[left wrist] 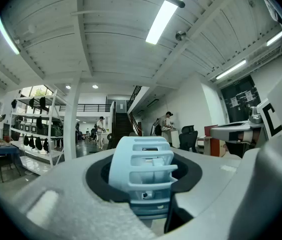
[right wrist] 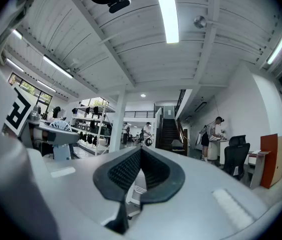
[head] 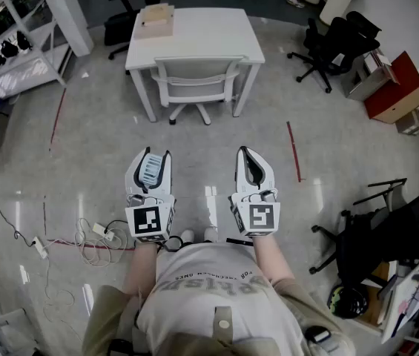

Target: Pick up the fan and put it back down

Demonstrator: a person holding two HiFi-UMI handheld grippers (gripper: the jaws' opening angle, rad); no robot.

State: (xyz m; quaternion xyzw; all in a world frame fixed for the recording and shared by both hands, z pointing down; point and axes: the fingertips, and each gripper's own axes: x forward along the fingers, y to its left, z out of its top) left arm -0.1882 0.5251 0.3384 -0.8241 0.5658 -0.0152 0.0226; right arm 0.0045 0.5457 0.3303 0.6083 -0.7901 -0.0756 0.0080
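Note:
A small light-blue fan (left wrist: 143,169) with a slatted grille sits between the jaws of my left gripper (left wrist: 143,176), and the dark pads press on its sides. In the head view the fan (head: 150,170) shows as a pale ribbed piece inside the left gripper (head: 150,167), held level in front of the person's body above the floor. My right gripper (head: 248,162) is beside it at the same height. Its ribbed black pads (right wrist: 126,170) meet with nothing between them, so the right gripper (right wrist: 140,170) is shut and empty.
A white table (head: 202,39) with a cardboard box (head: 157,19) and a white chair (head: 194,80) stands ahead. Black office chairs (head: 335,47) and a red cabinet (head: 394,87) are at the right. Shelving (head: 9,35) is at the left, and cables (head: 90,239) lie on the floor.

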